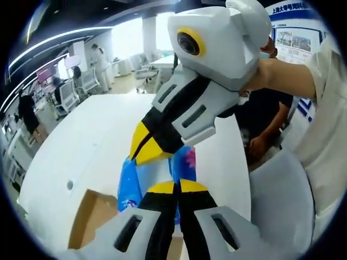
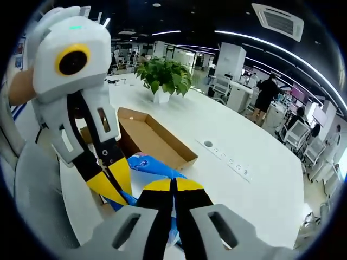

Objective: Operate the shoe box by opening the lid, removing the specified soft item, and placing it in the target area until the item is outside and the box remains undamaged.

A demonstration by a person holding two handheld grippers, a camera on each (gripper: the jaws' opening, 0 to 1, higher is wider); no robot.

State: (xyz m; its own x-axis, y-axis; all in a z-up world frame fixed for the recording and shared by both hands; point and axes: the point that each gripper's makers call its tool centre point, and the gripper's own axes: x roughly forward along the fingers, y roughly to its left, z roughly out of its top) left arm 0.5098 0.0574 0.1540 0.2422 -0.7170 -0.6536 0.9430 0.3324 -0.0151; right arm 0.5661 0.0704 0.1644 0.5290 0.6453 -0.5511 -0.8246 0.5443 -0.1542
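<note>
A soft blue packet with pink print hangs over the white table, held between both grippers. My left gripper is shut on its lower edge. My right gripper comes down from the upper right and is shut on the packet's top. In the right gripper view, my right gripper pinches the blue packet, and the left gripper clamps it from the left. The brown cardboard shoe box lies open just behind the packet; its inside shows below the packet.
A potted green plant stands on the table behind the box. Power sockets sit in the tabletop to the right. A person stands close by the table's edge. Office chairs and people are farther off.
</note>
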